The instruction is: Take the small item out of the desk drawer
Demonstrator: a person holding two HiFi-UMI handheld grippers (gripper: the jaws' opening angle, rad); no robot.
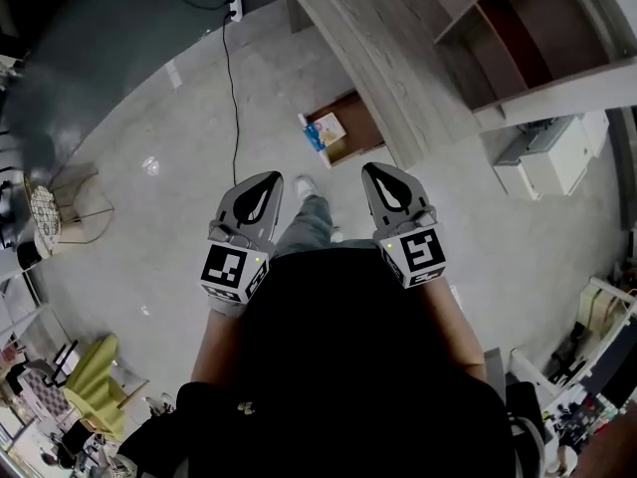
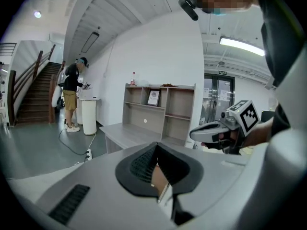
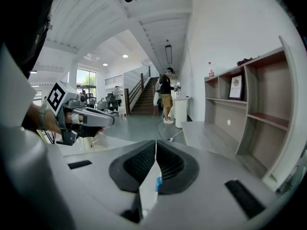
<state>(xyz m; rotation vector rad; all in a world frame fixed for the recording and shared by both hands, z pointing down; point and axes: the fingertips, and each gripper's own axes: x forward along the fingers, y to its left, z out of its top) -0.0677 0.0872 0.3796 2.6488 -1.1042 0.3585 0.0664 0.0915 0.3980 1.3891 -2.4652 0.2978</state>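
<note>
The open wooden drawer (image 1: 359,119) sticks out from under the grey desk (image 1: 398,58), far below and ahead of me. A small blue and orange item (image 1: 323,130) lies at its left end. Both grippers hang at chest height, well above the drawer and touching nothing. My left gripper (image 1: 271,179) is shut and empty, its jaw tips meeting. My right gripper (image 1: 376,170) is likewise shut and empty. The left gripper (image 2: 156,145) points towards the desk (image 2: 129,134), with the right gripper (image 2: 225,128) beside it. In the right gripper view, the right gripper (image 3: 156,143) shows its jaws pressed together.
A black cable (image 1: 231,78) runs over the floor to a power strip (image 1: 235,6). A shelf unit (image 1: 537,38) stands on the desk's far side, with a white cabinet (image 1: 552,157) to the right. Chairs (image 1: 95,371) stand at left. A person (image 2: 72,95) stands by the stairs.
</note>
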